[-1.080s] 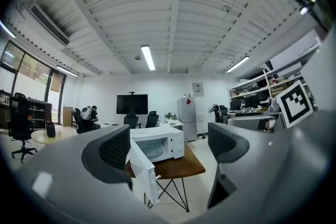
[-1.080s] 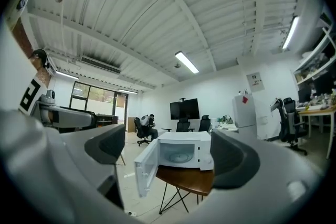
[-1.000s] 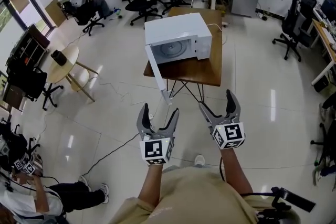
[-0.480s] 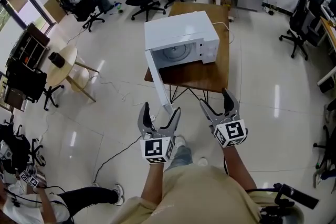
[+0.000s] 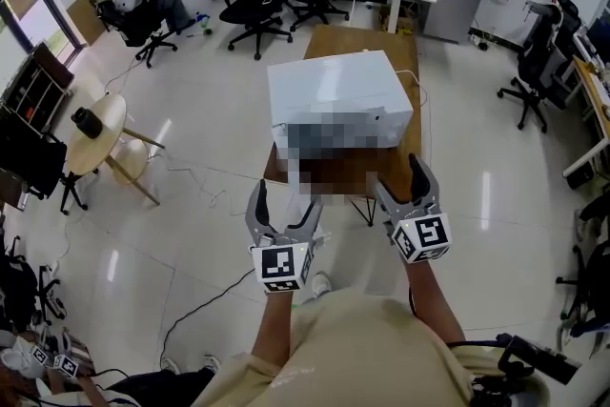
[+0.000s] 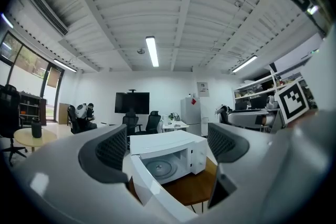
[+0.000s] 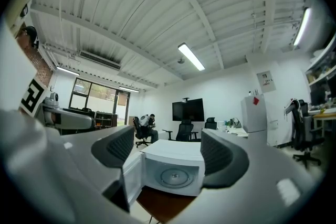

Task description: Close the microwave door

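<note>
On one wooden table (image 5: 357, 41), one white microwave (image 5: 334, 91) is seen, with its single door (image 6: 152, 186) swung open at the left side. Two grippers are held side by side near it. The left gripper (image 5: 285, 201) and the right gripper (image 5: 398, 178) are both kept spread, with nothing grasped (one black-and-white square marker is shown on each cube).

The view moves closer to the microwave (image 5: 334, 91). The left gripper (image 5: 283, 205) now sits by the open door's (image 6: 152, 186) free edge. The right gripper (image 5: 400, 176) reaches the table's (image 5: 362, 38) near edge, jaws slightly narrower.
</note>
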A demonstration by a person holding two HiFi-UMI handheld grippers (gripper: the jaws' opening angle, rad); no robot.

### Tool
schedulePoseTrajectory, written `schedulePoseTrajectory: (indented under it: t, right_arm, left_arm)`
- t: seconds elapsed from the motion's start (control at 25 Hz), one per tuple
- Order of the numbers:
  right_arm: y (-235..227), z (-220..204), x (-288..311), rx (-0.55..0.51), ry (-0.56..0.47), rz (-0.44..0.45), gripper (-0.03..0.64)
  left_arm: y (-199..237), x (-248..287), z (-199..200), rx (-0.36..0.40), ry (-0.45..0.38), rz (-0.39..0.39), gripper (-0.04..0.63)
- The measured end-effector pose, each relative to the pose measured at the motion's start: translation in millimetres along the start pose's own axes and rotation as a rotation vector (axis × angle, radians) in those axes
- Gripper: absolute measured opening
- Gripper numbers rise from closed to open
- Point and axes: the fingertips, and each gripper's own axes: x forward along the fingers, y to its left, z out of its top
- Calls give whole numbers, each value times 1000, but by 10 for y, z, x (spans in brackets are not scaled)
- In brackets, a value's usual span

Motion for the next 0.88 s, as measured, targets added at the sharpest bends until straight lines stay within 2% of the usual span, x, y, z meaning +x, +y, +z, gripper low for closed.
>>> schedulePoseTrajectory:
  t: [0.24,0.4,0.52,0.68,0.8,0.88]
  right_arm:
    - [-140,-58,360,11,46,3,385]
    - [-26,-284,586,9,56,41,385]
    - [-91,-282,753,6,56,79,385]
    - [-577,-230,1037,15,66,119,385]
    - [-857,-194,1154,-44,75,121,385]
    - [-977,-126,1203,-76,66,130,383]
  left_arm:
    - [114,557,106,3,17,-37,469]
    - [378,544,-211,5,65,-53,469]
    - [562,589,-468,-10,155,-106,469]
    - [842,767,-659,-35,290,-122,482]
    - [1118,718,-816,-97,444,-149,588]
    - [1342,628,-872,-152,548,-188,593]
